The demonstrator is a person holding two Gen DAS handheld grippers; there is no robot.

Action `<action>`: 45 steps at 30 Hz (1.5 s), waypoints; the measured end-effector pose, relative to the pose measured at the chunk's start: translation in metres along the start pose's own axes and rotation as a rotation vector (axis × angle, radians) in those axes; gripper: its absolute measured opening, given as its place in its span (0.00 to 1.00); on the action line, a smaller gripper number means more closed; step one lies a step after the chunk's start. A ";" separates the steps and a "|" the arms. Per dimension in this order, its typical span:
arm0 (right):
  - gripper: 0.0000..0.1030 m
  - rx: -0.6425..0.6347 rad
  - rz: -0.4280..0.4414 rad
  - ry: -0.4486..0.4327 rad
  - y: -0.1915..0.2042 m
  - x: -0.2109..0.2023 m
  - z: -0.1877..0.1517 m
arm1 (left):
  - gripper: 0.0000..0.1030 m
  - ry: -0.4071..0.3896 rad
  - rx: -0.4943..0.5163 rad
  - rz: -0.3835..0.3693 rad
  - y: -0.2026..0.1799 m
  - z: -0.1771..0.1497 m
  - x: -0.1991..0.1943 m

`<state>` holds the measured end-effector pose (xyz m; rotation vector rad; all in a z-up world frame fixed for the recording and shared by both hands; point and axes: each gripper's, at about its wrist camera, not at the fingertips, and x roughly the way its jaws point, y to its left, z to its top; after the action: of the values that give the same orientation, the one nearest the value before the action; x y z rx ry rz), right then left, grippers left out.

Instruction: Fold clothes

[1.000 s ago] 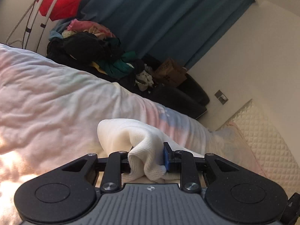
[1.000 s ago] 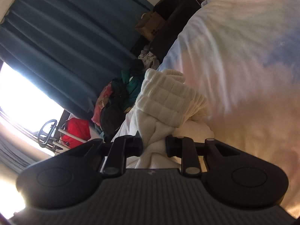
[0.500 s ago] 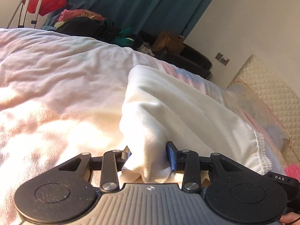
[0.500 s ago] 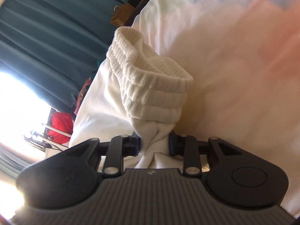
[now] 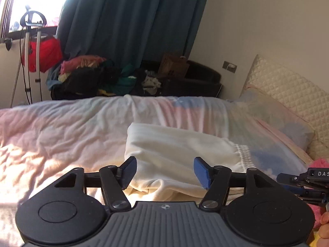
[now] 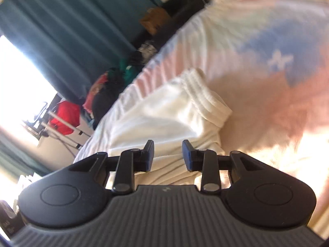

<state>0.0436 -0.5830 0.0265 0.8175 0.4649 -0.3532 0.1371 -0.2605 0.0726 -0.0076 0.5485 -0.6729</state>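
A white knitted garment (image 5: 178, 150) lies folded flat on the pastel bedspread (image 5: 61, 135), its ribbed waistband (image 5: 242, 156) to the right. My left gripper (image 5: 164, 170) is open and empty just above the garment's near edge. In the right wrist view the same garment (image 6: 164, 115) lies on the bed with its ribbed band (image 6: 207, 98) at the far end. My right gripper (image 6: 168, 154) is open and empty over the garment's near part. The right gripper's side also shows at the right edge of the left wrist view (image 5: 304, 179).
A pile of mixed clothes (image 5: 92, 78) lies beyond the bed under a teal curtain (image 5: 133, 20). A red item hangs on a white stand (image 5: 37, 47) at the left. A quilted headboard (image 5: 292, 94) and a pillow (image 5: 273, 119) are at the right. A pink item (image 5: 320, 164) lies at the far right.
Both grippers have let go of the white garment and opened. The garment now lies flat on the bed, and both grippers have drawn back a little.
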 end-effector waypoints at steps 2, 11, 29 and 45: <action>0.34 -0.059 0.017 -0.030 0.018 -0.024 -0.002 | 0.79 -0.039 0.028 -0.010 -0.012 0.005 -0.035; 0.96 -0.296 0.072 -0.227 0.080 -0.131 -0.026 | 1.00 -0.162 0.083 -0.017 -0.042 -0.003 -0.159; 0.96 -0.505 0.035 -0.382 0.086 -0.164 -0.125 | 1.00 -0.240 0.119 0.023 -0.034 -0.091 -0.231; 0.96 -0.610 -0.084 -0.421 0.083 -0.136 -0.166 | 1.00 -0.245 0.136 0.048 -0.020 -0.123 -0.215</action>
<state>-0.0747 -0.3866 0.0497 0.1209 0.1893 -0.4196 -0.0736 -0.1279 0.0739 0.0498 0.2664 -0.6507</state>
